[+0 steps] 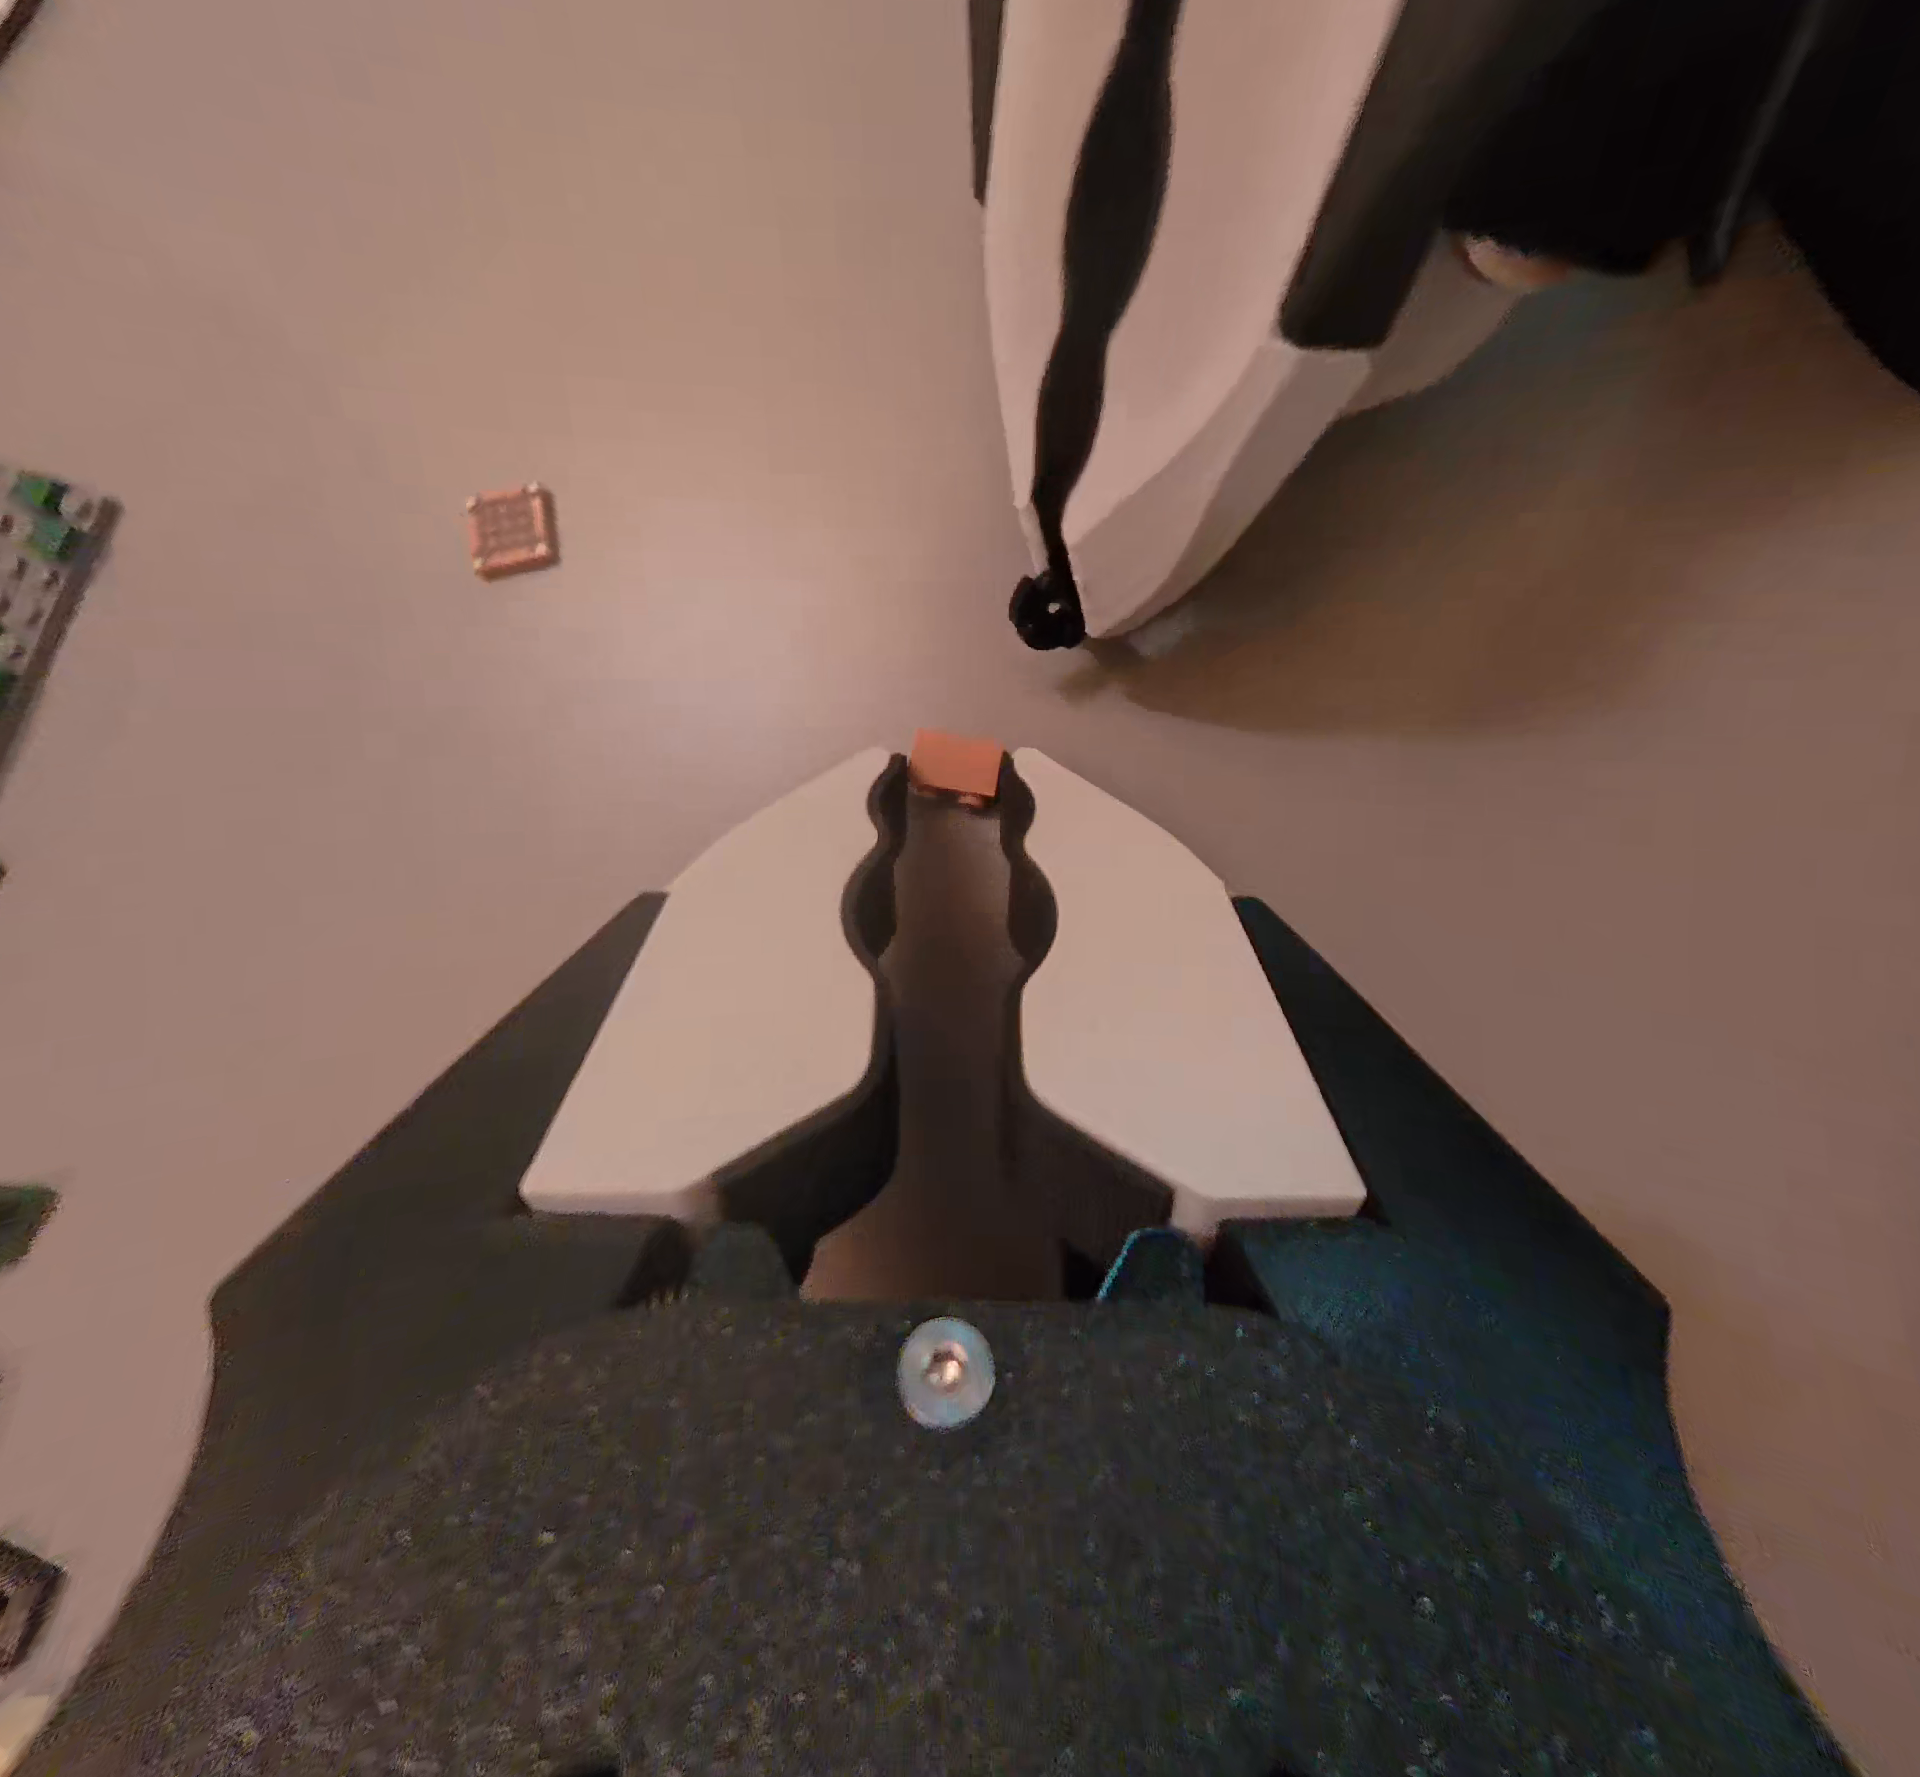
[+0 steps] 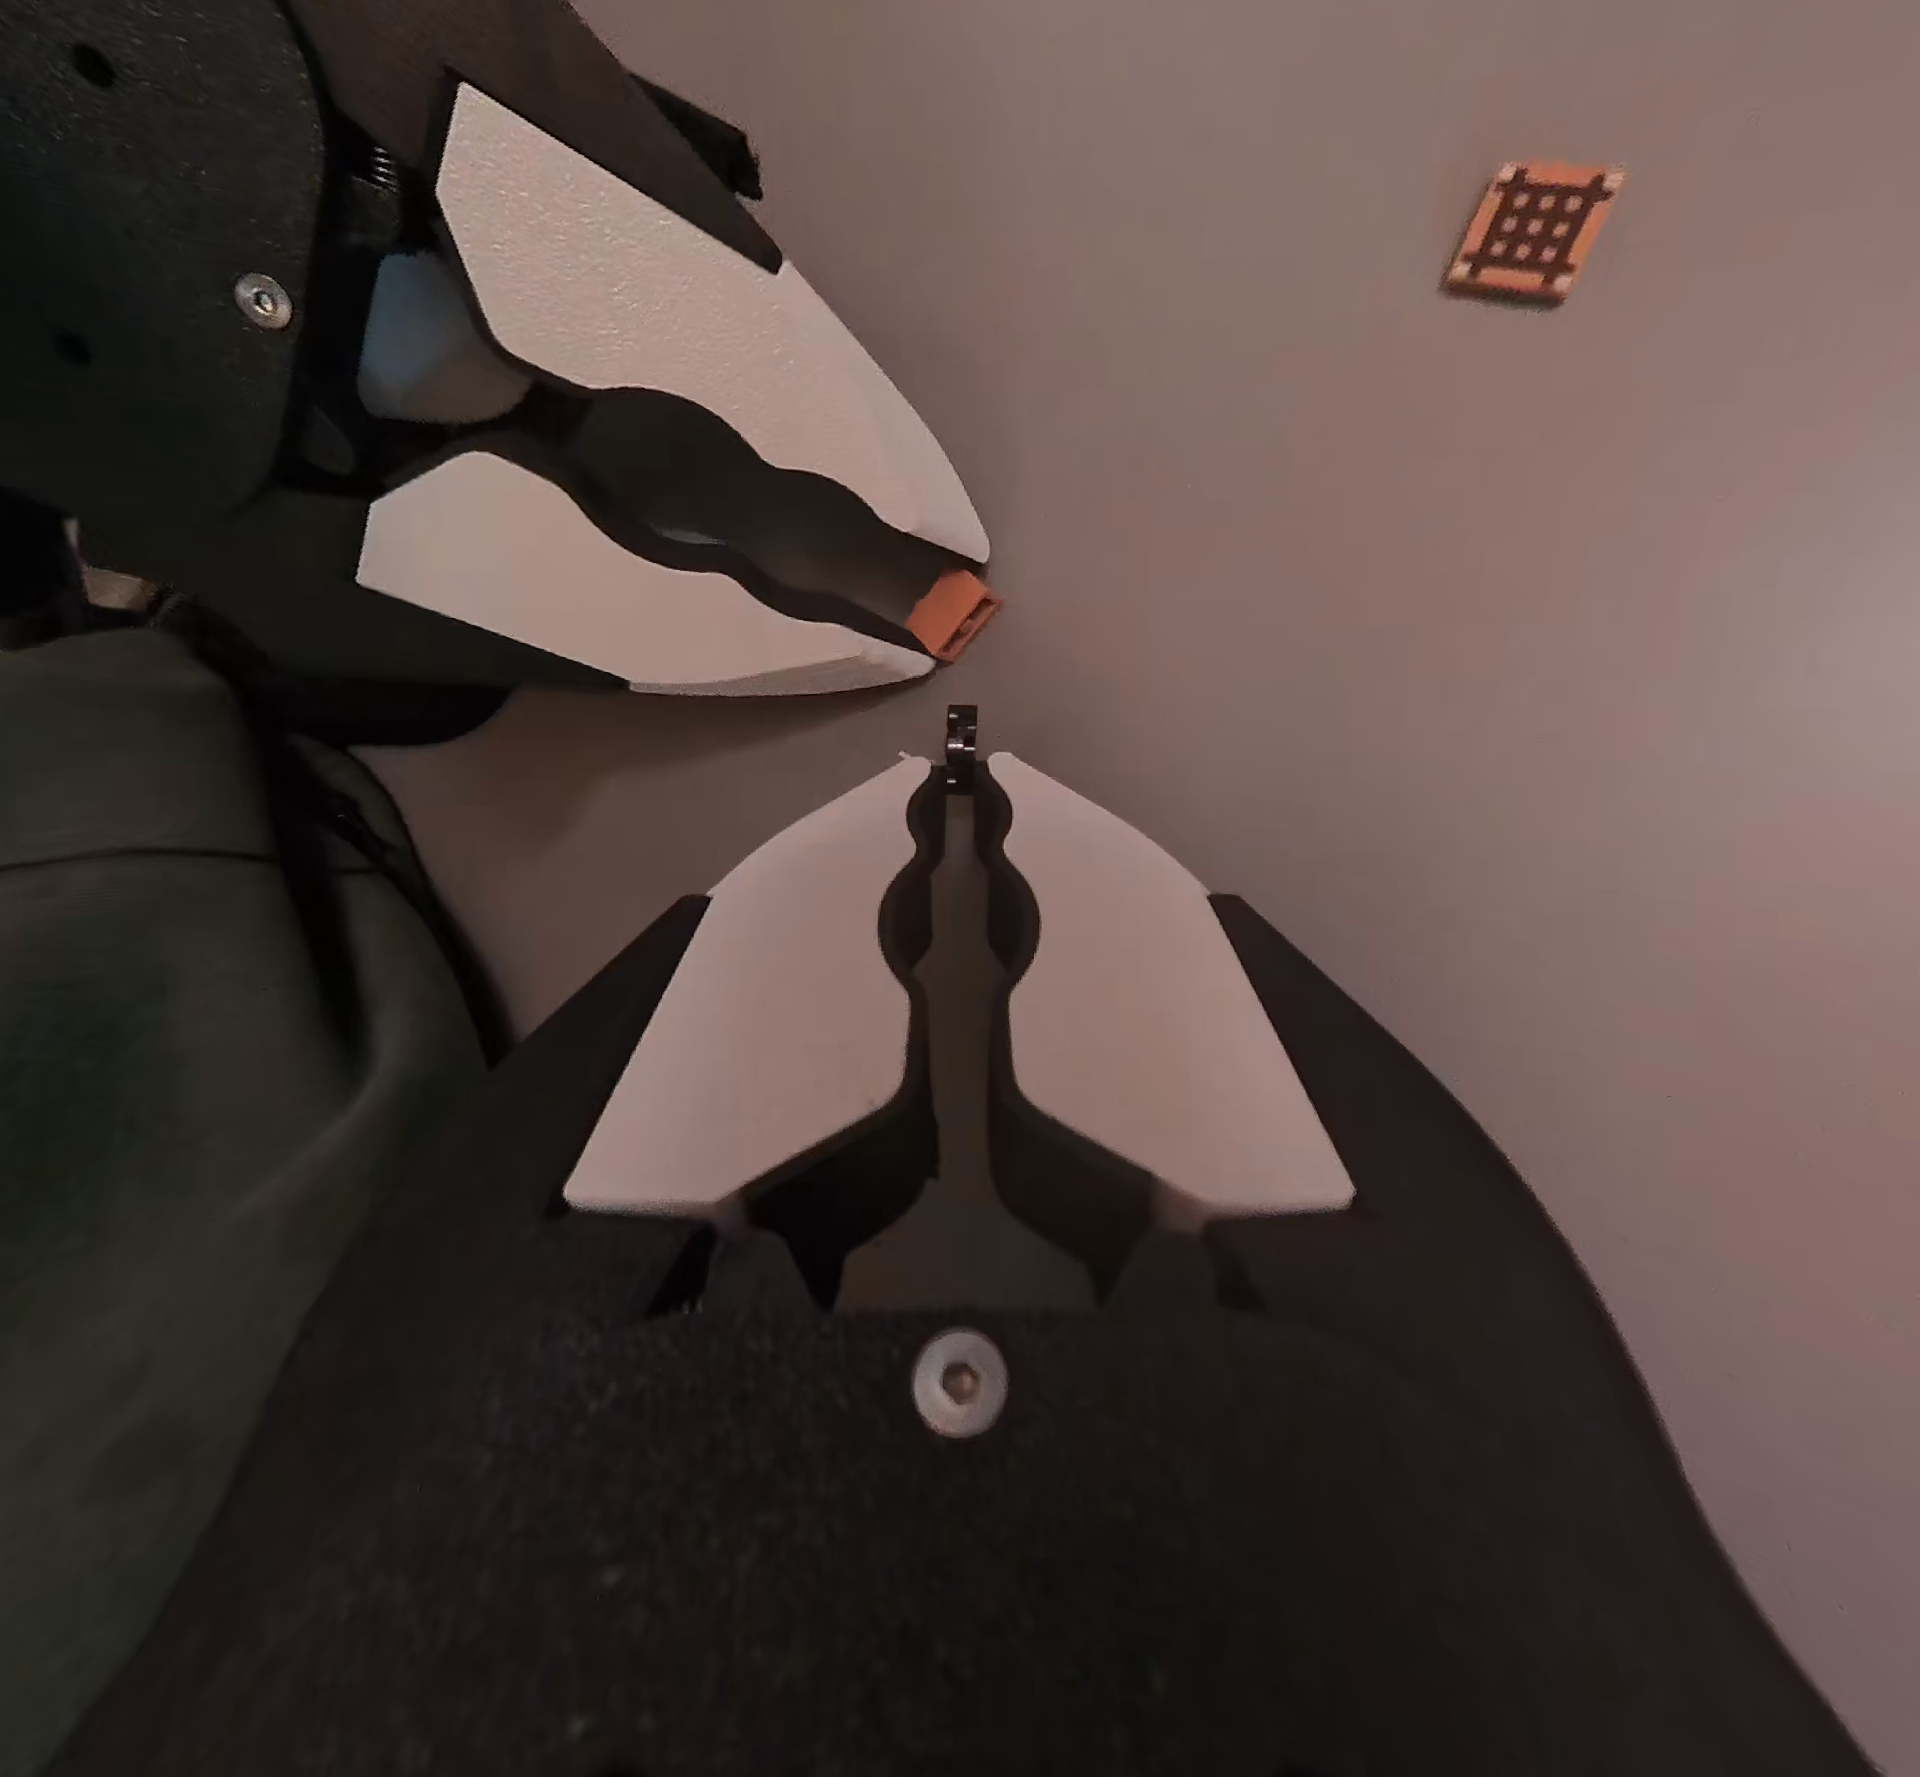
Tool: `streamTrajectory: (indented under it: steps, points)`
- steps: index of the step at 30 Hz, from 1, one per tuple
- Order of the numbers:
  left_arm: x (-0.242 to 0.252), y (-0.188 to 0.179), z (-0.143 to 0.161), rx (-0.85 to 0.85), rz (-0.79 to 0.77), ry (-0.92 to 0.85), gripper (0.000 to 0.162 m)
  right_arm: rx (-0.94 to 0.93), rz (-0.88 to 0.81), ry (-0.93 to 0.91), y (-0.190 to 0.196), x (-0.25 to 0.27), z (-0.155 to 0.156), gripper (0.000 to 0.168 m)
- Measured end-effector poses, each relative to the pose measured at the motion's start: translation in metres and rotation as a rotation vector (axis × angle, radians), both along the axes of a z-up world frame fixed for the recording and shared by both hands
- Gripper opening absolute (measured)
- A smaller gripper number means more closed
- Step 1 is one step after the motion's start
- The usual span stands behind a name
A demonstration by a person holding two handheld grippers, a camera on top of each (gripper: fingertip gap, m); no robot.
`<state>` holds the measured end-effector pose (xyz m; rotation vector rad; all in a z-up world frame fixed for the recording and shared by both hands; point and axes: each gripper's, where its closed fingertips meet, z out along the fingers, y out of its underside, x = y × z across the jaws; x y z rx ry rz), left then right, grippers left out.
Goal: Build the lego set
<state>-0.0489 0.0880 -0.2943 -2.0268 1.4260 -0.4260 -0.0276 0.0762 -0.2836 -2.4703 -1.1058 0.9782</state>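
In the left wrist view the left tongs (image 1: 954, 759) are clenched on a small orange brick (image 1: 954, 761), which sits at the very tips and sticks out a little past them. Just beyond, the right tongs (image 1: 1051, 607) come down from the top of the picture, gripping a tiny black piece (image 1: 1047, 611) at their tips; the two pieces are near each other but apart. Only this view shows the studded grey and green plates (image 1: 42, 574) cut off at the left border.

The right wrist view shows the same meeting from the other side: the right tongs (image 2: 961, 759) pinch the black piece (image 2: 962, 735) edge-on, thin and upright, and the left tongs (image 2: 954, 624) reach in from the left with the orange brick (image 2: 954, 626), whose hollow underside shows here. Only this view shows dark cloth (image 2: 197, 948) at the lower left.

Farther out, a flat orange square tile with a dark grid (image 2: 1534, 233) lies alone on the grey bench (image 2: 1351, 584), well apart from both tongs; it also appears in the left view (image 1: 512, 530). Bare bench surrounds it on all sides. Whether the held pieces touch the bench cannot be told.
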Motion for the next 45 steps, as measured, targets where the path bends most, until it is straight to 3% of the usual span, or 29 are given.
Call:
streamTrajectory:
  steps: [1,14,26,35,45]
  points:
    - [0.0,0.002,0.001,-0.007,0.03,-0.011,0.017,0.006,0.007,-0.011,0.002,-0.001,0.0,0.005]
    - [-0.001,-0.005,0.007,-0.085,0.209,-0.118,0.026,0.021,0.076,-0.066,0.019,-0.008,-0.004,0.005]
    - [-0.003,-0.005,0.0,-0.099,0.048,-0.068,0.029,-0.008,0.053,-0.123,0.02,-0.008,-0.004,0.005]
    - [0.003,-0.001,-0.001,-0.063,0.071,-0.059,0.017,-0.109,0.054,-0.203,0.017,-0.005,-0.006,0.005]
    - [0.003,0.002,0.0,-0.029,0.109,-0.064,0.017,-0.189,0.082,-0.271,0.015,-0.012,-0.007,0.005]
